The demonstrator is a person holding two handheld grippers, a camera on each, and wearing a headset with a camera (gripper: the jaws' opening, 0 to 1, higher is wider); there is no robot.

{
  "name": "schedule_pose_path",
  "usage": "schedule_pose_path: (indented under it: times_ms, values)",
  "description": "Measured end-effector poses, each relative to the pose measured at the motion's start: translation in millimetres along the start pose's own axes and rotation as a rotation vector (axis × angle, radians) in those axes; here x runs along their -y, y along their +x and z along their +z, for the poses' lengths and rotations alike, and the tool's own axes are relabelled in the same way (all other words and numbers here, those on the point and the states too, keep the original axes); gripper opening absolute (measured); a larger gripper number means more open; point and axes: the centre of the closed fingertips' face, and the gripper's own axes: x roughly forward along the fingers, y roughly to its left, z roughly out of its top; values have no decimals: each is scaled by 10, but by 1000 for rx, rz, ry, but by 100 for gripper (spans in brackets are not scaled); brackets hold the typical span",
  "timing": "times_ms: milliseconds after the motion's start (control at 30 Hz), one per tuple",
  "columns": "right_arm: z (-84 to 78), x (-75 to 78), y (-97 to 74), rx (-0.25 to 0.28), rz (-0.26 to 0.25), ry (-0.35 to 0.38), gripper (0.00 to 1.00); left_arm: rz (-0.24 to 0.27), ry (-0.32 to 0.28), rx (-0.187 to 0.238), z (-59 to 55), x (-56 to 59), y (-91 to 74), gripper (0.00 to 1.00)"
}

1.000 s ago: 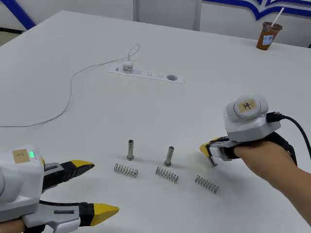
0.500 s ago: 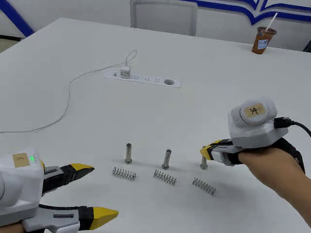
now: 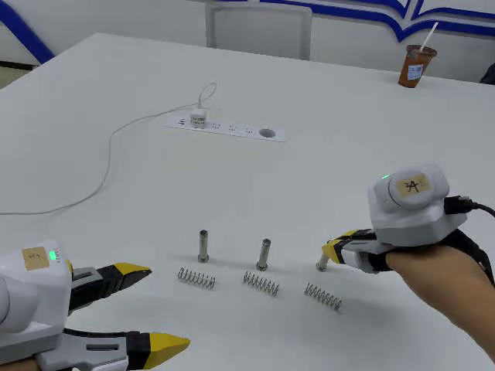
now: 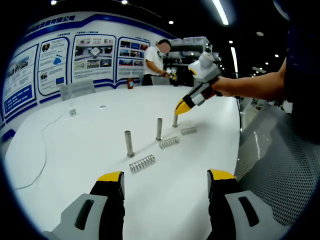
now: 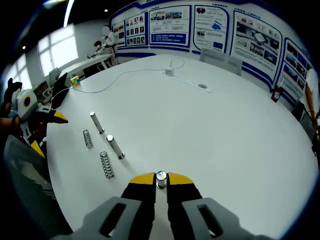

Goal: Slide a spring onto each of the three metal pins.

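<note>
Three metal pins stand in a row on the white table: the left pin (image 3: 203,245), the middle pin (image 3: 264,253) and the right pin (image 3: 322,263). One spring lies in front of each: the left spring (image 3: 196,277), the middle spring (image 3: 261,283) and the right spring (image 3: 322,296). My right gripper (image 3: 331,252) is shut on the right pin, whose top shows between the yellow tips (image 5: 161,179). At the bottom left my left gripper (image 3: 151,307) is open and holds nothing, a short way from the left spring (image 4: 142,163).
A white power strip (image 3: 228,127) with a plug and a long cable lies further back. An iced drink cup (image 3: 412,66) stands at the far right edge. A chair (image 3: 259,27) is behind the table. A person (image 4: 155,60) stands in the background.
My right gripper has carried the right pin slightly left, closer to the row, and it now stands on the table. The left gripper has stayed in place. The head camera has shifted.
</note>
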Motion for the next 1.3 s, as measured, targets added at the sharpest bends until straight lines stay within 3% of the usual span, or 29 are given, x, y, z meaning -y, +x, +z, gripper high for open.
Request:
schedule_pose_path:
  times_ms: [667,1300]
  values:
    - [-63,-78,-62,-14,7,-16,9,-7,4,-1,-12,11,21,69]
    - [58,-108,-171,41,5,-62,15,-14,10,2,10,22,36,69]
